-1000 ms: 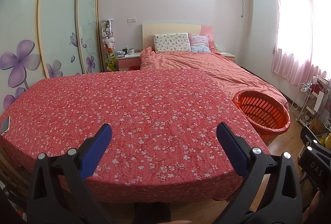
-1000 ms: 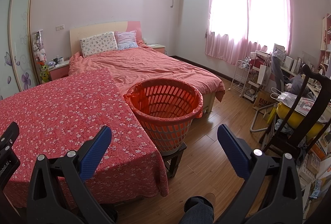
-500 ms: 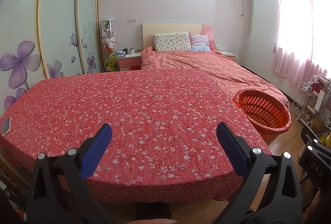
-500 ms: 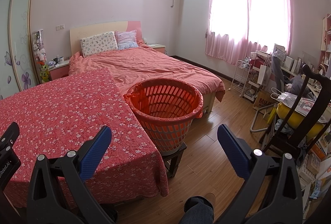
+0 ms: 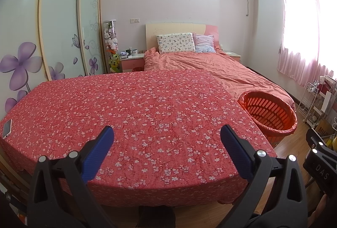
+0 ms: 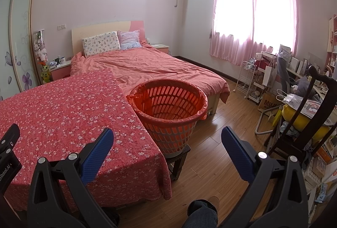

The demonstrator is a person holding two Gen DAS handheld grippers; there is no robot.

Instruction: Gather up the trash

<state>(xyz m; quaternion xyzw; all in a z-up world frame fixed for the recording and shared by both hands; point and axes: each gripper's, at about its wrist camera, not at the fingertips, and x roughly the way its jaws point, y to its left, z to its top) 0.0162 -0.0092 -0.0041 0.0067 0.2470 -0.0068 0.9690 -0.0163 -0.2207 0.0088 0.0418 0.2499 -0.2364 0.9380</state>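
Left gripper (image 5: 167,142): spread wide, nothing between its blue pads, held over the near edge of the desk.
Right gripper (image 6: 167,143): spread wide, empty, above the desk's right corner and the wooden floor.
Desk (image 5: 147,114): covered in red floral cloth; its top carries only a phone (image 5: 7,128) at 9 o'clock by the left edge.
Basket (image 6: 168,106): orange, lined with a red bag, on a low stool just beside the desk at 3 o'clock.
Trash: none visible in either view.
Bed (image 6: 151,66): at 12 o'clock beyond the desk.
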